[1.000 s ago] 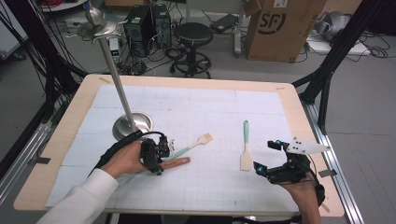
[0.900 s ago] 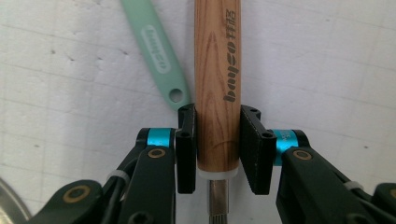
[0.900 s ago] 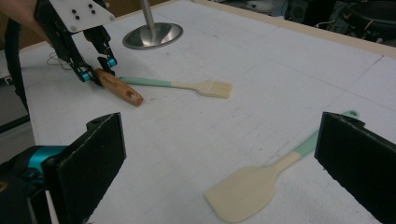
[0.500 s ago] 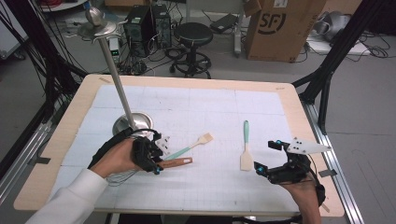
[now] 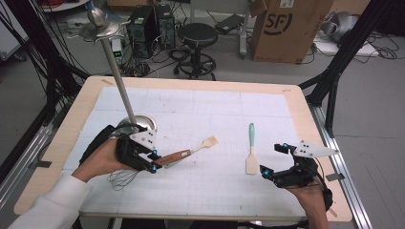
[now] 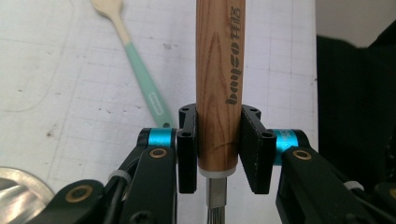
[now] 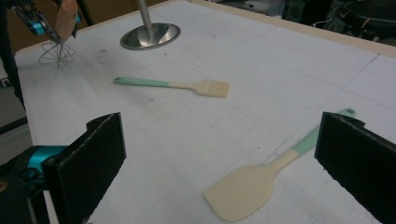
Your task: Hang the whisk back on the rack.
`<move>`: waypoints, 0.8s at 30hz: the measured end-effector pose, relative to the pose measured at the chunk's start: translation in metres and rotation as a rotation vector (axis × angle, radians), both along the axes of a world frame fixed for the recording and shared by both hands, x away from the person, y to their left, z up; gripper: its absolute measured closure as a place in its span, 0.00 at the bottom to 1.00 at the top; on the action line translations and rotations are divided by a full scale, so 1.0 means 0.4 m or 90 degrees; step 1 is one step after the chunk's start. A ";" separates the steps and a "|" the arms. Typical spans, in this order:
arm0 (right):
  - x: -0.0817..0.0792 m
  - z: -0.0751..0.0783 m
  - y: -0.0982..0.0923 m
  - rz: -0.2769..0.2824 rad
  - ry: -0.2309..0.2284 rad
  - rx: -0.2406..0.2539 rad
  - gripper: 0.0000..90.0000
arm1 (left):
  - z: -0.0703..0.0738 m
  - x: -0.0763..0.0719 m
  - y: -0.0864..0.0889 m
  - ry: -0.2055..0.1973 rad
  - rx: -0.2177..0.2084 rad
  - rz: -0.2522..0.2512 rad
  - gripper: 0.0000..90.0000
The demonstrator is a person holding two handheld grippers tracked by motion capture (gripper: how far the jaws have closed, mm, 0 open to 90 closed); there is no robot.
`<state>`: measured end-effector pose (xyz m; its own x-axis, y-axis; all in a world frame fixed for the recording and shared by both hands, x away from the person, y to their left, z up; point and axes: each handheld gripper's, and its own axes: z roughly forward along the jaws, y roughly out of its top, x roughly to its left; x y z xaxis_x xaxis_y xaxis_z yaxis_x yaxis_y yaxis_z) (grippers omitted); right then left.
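My left gripper (image 5: 153,161) is shut on the wooden handle (image 5: 175,157) of a whisk, whose wire head (image 5: 121,178) hangs near the person's hand. In the left gripper view both pads clamp the handle (image 6: 219,70) near its lower end, and my left gripper (image 6: 218,149) holds it above the white mat. A teal-handled brush (image 5: 206,143) lies just beyond the handle tip. A cream spatula with a teal handle (image 5: 251,153) lies at centre right. My right gripper (image 5: 273,159) rests beside the spatula blade, open with nothing between its pads; the spatula (image 7: 247,186) lies ahead of its jaws.
A metal stand with a round base (image 5: 139,123) and a tall tilted pole (image 5: 114,71) stands at the left of the mat, right behind the left hand. The wooden table edge (image 5: 200,83) frames the mat. Beyond the table are a stool (image 5: 197,36) and a cardboard box (image 5: 282,28).
The left gripper has risen and drifted slightly left with the whisk, lifting it off the mat. The right gripper, brush and spatula have not moved.
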<state>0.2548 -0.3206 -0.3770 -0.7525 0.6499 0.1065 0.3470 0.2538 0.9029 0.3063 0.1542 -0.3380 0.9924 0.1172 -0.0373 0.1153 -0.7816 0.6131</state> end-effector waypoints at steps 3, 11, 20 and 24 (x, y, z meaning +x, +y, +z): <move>0.002 -0.002 -0.001 -0.003 0.003 0.002 0.01 | 0.019 0.002 0.035 0.001 -0.035 0.014 0.78; 0.006 0.000 -0.002 -0.004 0.001 0.005 0.01 | 0.058 0.003 0.124 -0.012 -0.110 0.059 0.78; 0.010 0.004 0.005 -0.001 0.002 0.008 0.01 | 0.106 -0.007 0.221 -0.038 -0.160 0.094 0.78; 0.012 0.005 0.005 -0.001 0.000 0.010 0.01 | 0.134 -0.011 0.267 -0.053 -0.185 0.116 0.78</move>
